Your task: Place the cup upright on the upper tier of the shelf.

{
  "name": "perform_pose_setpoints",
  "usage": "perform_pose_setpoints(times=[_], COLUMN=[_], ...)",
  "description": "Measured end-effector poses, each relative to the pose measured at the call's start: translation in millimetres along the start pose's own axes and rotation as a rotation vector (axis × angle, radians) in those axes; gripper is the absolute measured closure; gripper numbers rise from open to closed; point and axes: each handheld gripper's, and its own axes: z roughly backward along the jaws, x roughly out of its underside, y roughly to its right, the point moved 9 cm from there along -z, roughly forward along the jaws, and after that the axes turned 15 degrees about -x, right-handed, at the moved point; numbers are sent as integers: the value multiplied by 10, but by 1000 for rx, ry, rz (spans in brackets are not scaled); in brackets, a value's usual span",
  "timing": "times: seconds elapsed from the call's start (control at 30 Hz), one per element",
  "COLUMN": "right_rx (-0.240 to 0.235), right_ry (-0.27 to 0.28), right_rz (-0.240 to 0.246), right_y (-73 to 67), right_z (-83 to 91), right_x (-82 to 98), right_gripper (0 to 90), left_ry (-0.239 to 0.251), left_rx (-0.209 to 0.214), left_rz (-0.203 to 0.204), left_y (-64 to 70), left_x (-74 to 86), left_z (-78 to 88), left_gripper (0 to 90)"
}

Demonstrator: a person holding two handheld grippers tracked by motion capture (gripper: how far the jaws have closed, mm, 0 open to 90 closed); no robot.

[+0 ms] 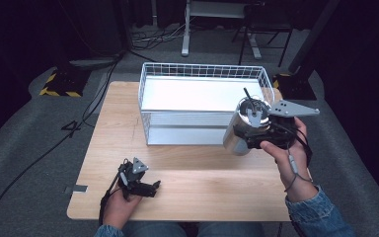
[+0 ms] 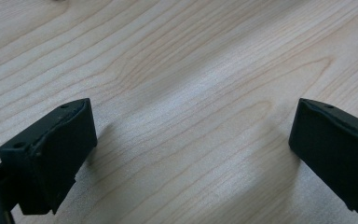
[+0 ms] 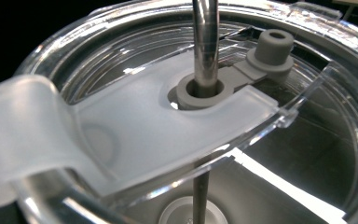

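A stainless steel tumbler [image 1: 236, 137] with a clear lid [image 3: 135, 126] and a metal straw [image 3: 205, 42] hangs tilted in the air beside the right front corner of the white wire basket [image 1: 202, 70]. My right gripper [image 1: 254, 129] is shut on the tumbler's upper part, and its jaws are hidden in the right gripper view. Down at the near left of the wooden table [image 1: 212, 182], my left gripper [image 1: 150, 187] rests with its jaws wide apart. In the left gripper view, only bare wood lies between the fingers of the left gripper [image 2: 191, 140].
The basket stands at the back middle of the table with a pale flat bottom and nothing seen inside. Cables run over the grey floor [image 1: 39, 148] at left. A yellow-black striped base [image 1: 59, 84] and table legs [image 1: 185, 29] stand beyond the table.
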Motion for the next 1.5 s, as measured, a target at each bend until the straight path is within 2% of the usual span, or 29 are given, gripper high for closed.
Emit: perform_pose_setpoints(times=[0.4, 0.43, 0.67, 0.9, 1.13, 1.3, 1.47, 1.5], right_rx=[-2, -1, -5, 3, 6, 19, 18, 19], right_ry=[20, 21, 17, 21, 18, 13, 7, 0], right_rz=[22, 31, 43, 57, 57, 45, 23, 18], right_y=[42, 44, 67, 140, 194, 315, 410, 456], right_z=[33, 31, -27, -150, -286, -475, -625, -705], right_x=[-343, -411, -576, -848, -1017, -1161, -1216, -1230], right_gripper=[38, 38, 38, 38, 38, 38, 38, 38], left_ry=[0, 1, 5, 7, 6, 4, 1, 0], left_rx=[-1, -4, -4, -7, -8, -7, -5, -3], left_rz=[0, -2, 2, 1, 1, 3, 5, 5], left_y=[-1, -3, 1, -4, -7, -7, -4, -1], left_x=[0, 2, 5, 3, 3, -1, -1, 0], left_z=[0, 2, 6, 4, 3, 0, 0, 1], left_gripper=[13, 13, 19, 19, 17, 14, 14, 14])
